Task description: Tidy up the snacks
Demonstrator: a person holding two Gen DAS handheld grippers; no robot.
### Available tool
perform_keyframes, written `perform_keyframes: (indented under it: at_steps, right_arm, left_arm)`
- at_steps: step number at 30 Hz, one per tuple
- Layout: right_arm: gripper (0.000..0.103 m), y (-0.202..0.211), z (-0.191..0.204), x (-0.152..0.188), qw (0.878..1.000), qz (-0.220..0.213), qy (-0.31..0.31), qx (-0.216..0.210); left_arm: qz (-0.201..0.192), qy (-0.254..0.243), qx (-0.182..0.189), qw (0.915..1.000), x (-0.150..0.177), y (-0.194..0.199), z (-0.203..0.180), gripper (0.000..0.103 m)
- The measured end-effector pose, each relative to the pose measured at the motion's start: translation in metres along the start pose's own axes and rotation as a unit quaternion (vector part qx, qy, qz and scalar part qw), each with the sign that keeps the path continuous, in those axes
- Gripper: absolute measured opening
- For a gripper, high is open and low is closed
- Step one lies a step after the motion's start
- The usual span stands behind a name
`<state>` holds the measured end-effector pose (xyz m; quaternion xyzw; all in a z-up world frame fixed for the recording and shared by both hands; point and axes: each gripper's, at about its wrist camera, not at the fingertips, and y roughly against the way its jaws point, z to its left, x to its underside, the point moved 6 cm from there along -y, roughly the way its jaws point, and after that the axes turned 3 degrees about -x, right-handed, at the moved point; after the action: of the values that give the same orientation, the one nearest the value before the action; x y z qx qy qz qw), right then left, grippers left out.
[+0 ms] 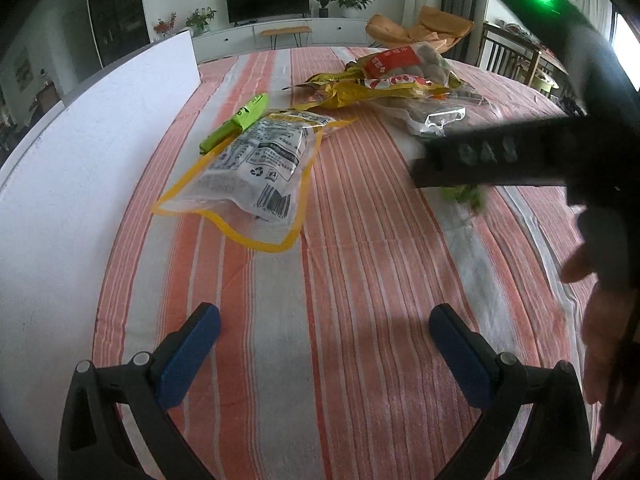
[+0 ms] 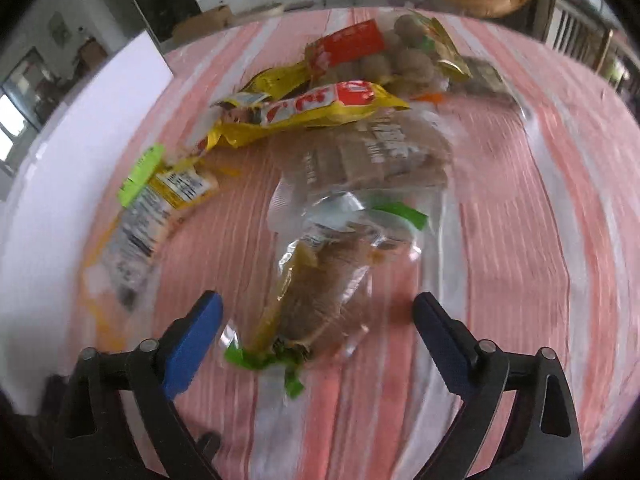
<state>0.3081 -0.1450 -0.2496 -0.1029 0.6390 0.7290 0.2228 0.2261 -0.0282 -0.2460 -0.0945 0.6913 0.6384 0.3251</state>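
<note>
Both wrist cams angled down, close over striped cloth (image 1: 320,264); shared snack pile (image 2: 320,108).

A clear yellow-edged pouch (image 1: 256,168) lies flat at centre-left, a green stick pack (image 1: 236,126) touching its far edge. Yellow, red and clear bags (image 1: 396,76) are piled at upper centre. A clear brown-filled packet (image 2: 328,272) lies at lower centre.

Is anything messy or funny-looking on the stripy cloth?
Yes. The snack bags at the far side sit in a jumbled heap, lying across each other instead of in a row. One yellow-edged bag lies face down, showing only its barcode side, with a green packet tucked behind it. Nothing looks spilled.
</note>
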Motion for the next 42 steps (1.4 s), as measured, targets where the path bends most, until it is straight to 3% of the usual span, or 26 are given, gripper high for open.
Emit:
perform_keyframes:
  at_steps: [1, 3, 4, 8, 9, 11, 13, 16, 18, 21, 24, 25, 26, 28, 31, 33, 35, 37, 42]
  right_arm:
    - [0.066, 0.004, -0.002, 0.002, 1.000, -0.018, 0.005, 0.012]
    - [0.062, 0.012, -0.016, 0.012, 0.999, -0.034, 0.004, 0.014]
    - [0.062, 0.018, -0.025, 0.017, 0.999, -0.041, 0.004, 0.012]
    - [0.064, 0.044, -0.091, 0.052, 0.993, -0.088, 0.006, 0.083]
    - [0.064, 0.049, -0.104, 0.059, 0.991, -0.102, -0.001, 0.081]
    - [0.069, 0.062, -0.126, 0.064, 0.991, -0.120, -0.044, 0.038]
    - [0.072, 0.063, -0.131, 0.066, 0.990, -0.125, -0.054, 0.024]
    - [0.078, 0.059, -0.125, 0.063, 0.992, -0.115, -0.033, 0.041]
    - [0.080, 0.057, -0.121, 0.062, 0.993, -0.107, -0.020, 0.054]
    - [0.080, 0.054, -0.118, 0.059, 0.993, -0.103, -0.015, 0.062]
    - [0.080, 0.055, -0.117, 0.062, 0.993, -0.105, -0.016, 0.058]
    - [0.080, 0.055, -0.118, 0.061, 0.993, -0.106, -0.018, 0.055]
    - [0.080, 0.055, -0.119, 0.062, 0.993, -0.108, -0.020, 0.051]
    - [0.080, 0.056, -0.119, 0.062, 0.993, -0.110, -0.023, 0.045]
    - [0.080, 0.057, -0.119, 0.062, 0.993, -0.112, -0.026, 0.042]
    - [0.080, 0.057, -0.119, 0.062, 0.993, -0.111, -0.024, 0.042]
    - [0.080, 0.057, -0.120, 0.061, 0.993, -0.112, -0.026, 0.039]
    - [0.080, 0.057, -0.120, 0.061, 0.993, -0.112, -0.026, 0.039]
    - [0.084, 0.053, -0.116, 0.061, 0.993, -0.102, -0.011, 0.051]
  left_arm:
    - [0.000, 0.000, 0.000, 1.0000, 0.001, 0.000, 0.000, 0.103]
    - [-0.001, 0.000, 0.000, 1.0000, 0.001, 0.001, 0.001, 0.103]
    - [-0.001, 0.000, 0.000, 1.0000, 0.001, 0.001, 0.001, 0.103]
    - [0.003, -0.003, 0.001, 1.0000, 0.001, 0.001, 0.001, 0.103]
    - [0.010, -0.006, 0.004, 0.9999, 0.001, 0.000, 0.001, 0.103]
    - [0.030, -0.003, 0.015, 0.9994, -0.007, 0.000, 0.006, 0.103]
    - [0.015, 0.014, 0.024, 0.9995, -0.026, 0.009, 0.018, 0.103]
    - [-0.018, 0.018, 0.044, 0.9987, -0.070, 0.022, 0.031, 0.103]
    - [-0.001, -0.011, 0.048, 0.9988, -0.092, 0.009, 0.029, 0.103]
    - [0.058, -0.047, 0.029, 0.9968, -0.101, -0.035, 0.024, 0.102]
    - [0.074, -0.085, -0.019, 0.9935, -0.098, -0.059, 0.021, 0.084]
    - [0.062, -0.089, -0.025, 0.9938, -0.098, -0.058, 0.021, 0.072]
    - [0.056, -0.080, -0.024, 0.9950, -0.097, -0.054, 0.021, 0.050]
    - [0.060, -0.055, 0.000, 0.9967, -0.089, -0.044, 0.014, 0.050]
    - [0.056, -0.055, 0.049, 0.9957, -0.060, -0.021, -0.017, 0.051]
    - [0.054, -0.064, 0.068, 0.9941, -0.041, -0.007, -0.040, 0.059]
    - [0.049, -0.054, 0.086, 0.9936, -0.029, 0.001, -0.055, 0.092]
    - [0.046, -0.042, 0.094, 0.9936, -0.026, 0.003, -0.063, 0.103]
    - [0.045, -0.040, 0.073, 0.9955, -0.033, -0.007, -0.061, 0.103]
